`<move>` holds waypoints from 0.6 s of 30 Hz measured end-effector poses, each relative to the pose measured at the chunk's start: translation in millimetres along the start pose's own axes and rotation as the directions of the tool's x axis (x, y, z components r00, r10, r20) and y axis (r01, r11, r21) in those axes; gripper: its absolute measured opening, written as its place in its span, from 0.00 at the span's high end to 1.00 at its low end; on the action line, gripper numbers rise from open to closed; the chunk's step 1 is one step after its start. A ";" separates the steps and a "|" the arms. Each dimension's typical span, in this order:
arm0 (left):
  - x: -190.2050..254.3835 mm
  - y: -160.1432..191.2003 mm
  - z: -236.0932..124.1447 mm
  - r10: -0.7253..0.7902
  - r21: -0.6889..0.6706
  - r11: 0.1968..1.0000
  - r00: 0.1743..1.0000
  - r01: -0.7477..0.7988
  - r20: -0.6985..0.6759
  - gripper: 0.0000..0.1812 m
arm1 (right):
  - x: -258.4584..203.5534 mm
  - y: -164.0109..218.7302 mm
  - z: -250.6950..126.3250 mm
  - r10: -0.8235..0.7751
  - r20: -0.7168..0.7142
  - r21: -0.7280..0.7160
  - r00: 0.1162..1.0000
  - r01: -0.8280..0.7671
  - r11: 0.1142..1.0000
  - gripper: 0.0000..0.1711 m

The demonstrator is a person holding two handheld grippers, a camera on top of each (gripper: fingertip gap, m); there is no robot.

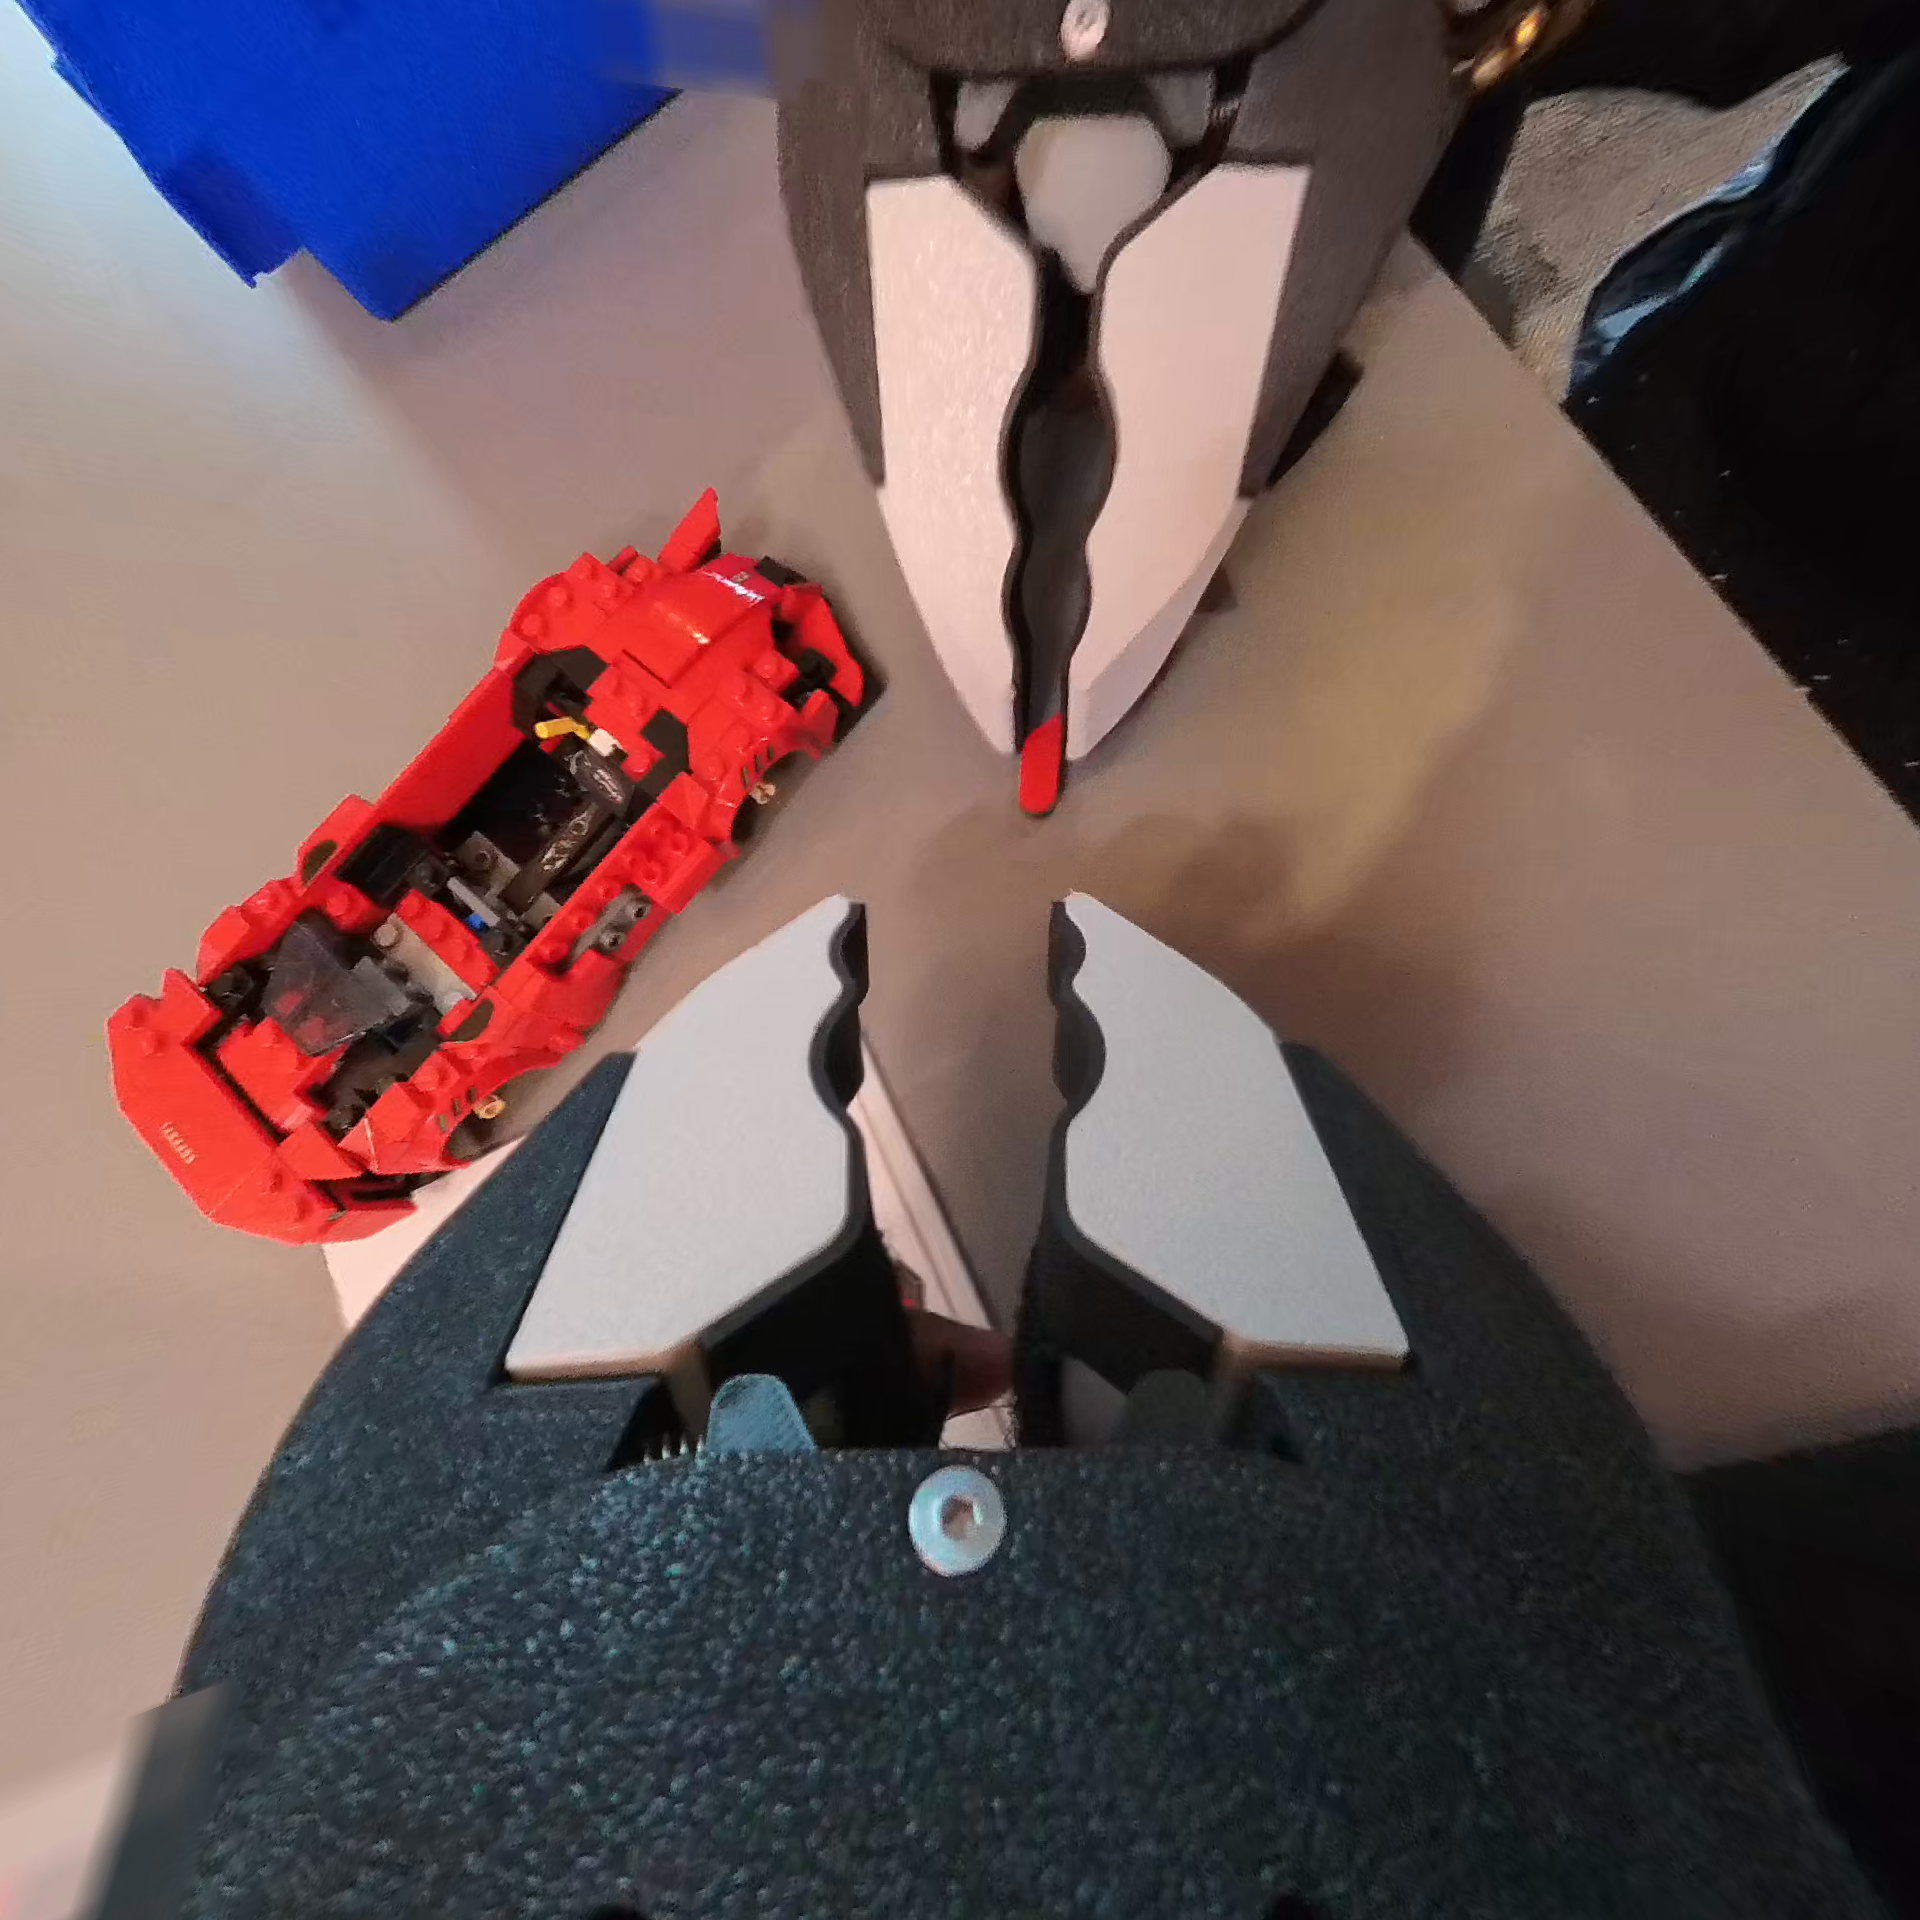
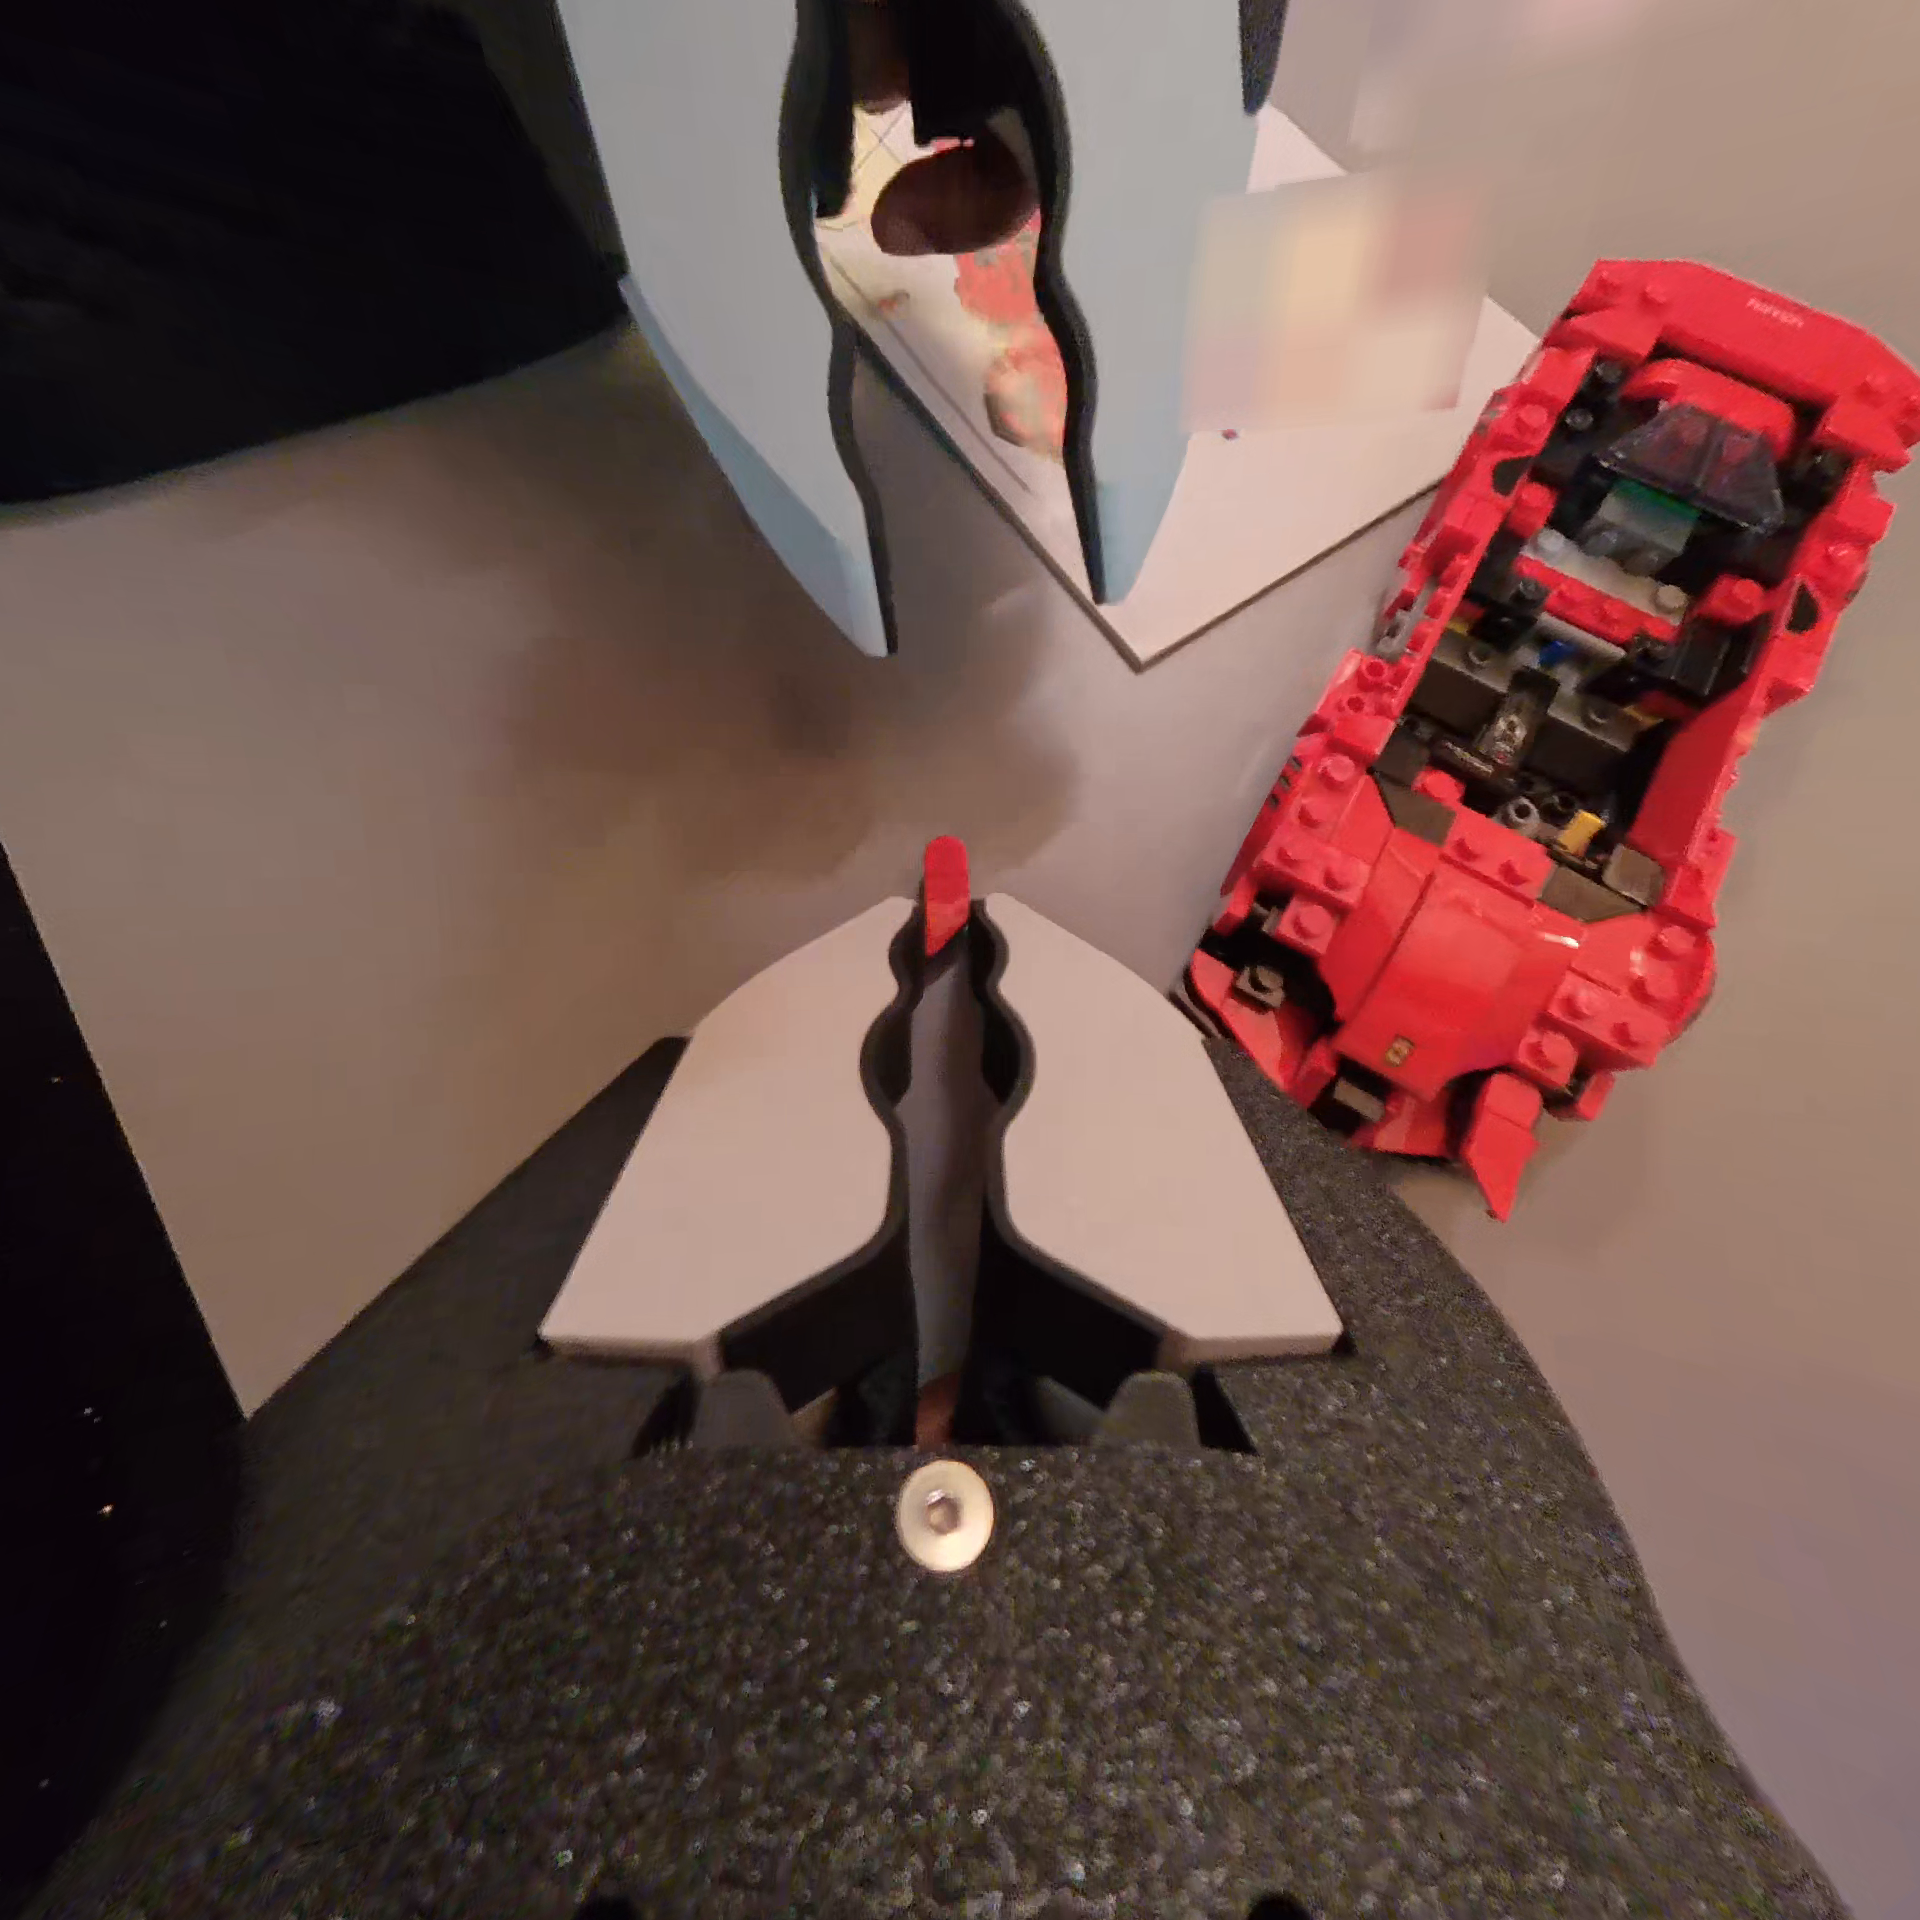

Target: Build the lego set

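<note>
A partly built red Lego car (image 1: 488, 873) lies on the grey table, open on top with black inner parts showing; it also shows in the right wrist view (image 2: 1538, 790). My right gripper (image 2: 948, 914) is shut on a small flat red piece (image 2: 945, 896) that sticks out past its tips. In the left wrist view that gripper (image 1: 1042, 743) points toward me with the red piece (image 1: 1041, 767). My left gripper (image 1: 956, 909) is open and empty, tips facing the red piece a short way apart. It shows in the right wrist view (image 2: 987, 623) too.
A blue bin (image 1: 343, 135) stands at the far left of the table. A white booklet or sheet (image 2: 1299, 488) lies under the car's rear end. The table's edge (image 1: 1662, 499) runs along the right, with dark floor and cloth beyond.
</note>
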State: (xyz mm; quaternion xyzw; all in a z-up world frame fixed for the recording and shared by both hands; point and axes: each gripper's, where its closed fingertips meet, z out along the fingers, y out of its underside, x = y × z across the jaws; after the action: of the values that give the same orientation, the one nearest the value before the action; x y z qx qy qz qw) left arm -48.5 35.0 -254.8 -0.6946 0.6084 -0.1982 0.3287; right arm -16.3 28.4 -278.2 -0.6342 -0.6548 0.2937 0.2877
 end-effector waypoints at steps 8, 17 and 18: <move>-50.8 -11.0 12.7 0.144 -0.055 0.989 0.964 -0.135 0.224 0.82 | 46.1 8.6 -42.8 0.207 -0.217 0.111 0.954 -0.187 0.976 0.96; -54.2 -17.7 37.2 0.124 -0.058 0.992 0.979 -0.115 0.165 0.87 | 52.8 17.1 -36.8 0.242 -0.251 0.088 0.937 -0.226 0.970 0.96; -54.4 -19.2 39.3 0.111 -0.050 0.993 0.980 -0.104 0.163 0.87 | 54.1 18.5 -36.7 0.245 -0.251 0.088 0.937 -0.230 0.969 0.96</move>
State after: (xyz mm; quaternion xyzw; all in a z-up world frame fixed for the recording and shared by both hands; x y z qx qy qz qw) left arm -18.2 97.4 -262.3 -0.6815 0.6195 -0.1092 0.3739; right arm 21.9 83.6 -267.5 -0.7330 -0.5213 0.2594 0.3517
